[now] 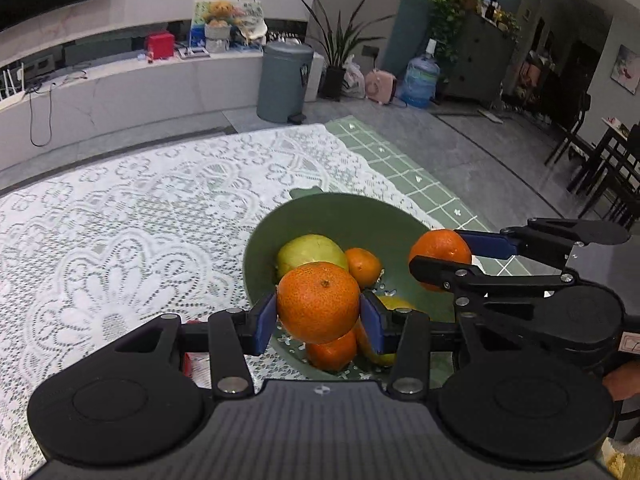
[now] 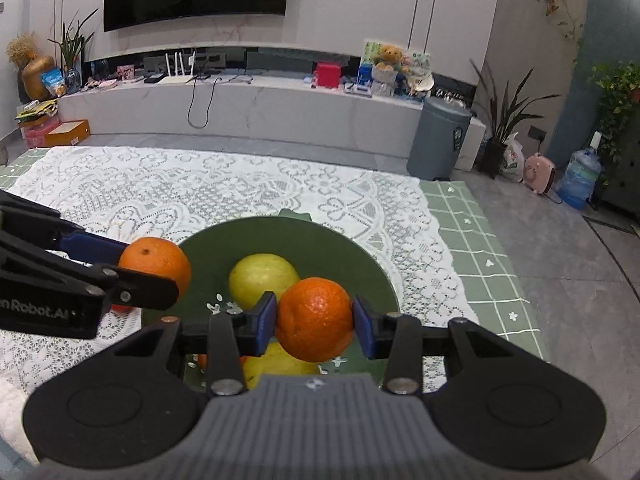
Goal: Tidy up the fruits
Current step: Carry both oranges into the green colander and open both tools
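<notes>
Each hand-held gripper clamps a round, glossy mandarin over the green bowl: the left hand-held gripper pinches the larger mandarin, stem scar facing up; the right hand-held gripper squeezes the other mandarin. The bowl holds a yellow-green pear and small oranges. A white lace cloth covers the bench in a living room.

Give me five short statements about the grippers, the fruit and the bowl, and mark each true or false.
1. The left gripper clamps an orange. True.
2. The right gripper is empty. False: it holds a second orange.
3. The bowl is red. False: it is green.
4. A yellow-green fruit lies in the bowl. True.
5. The bowl stands on a lace tablecloth. True.
</notes>
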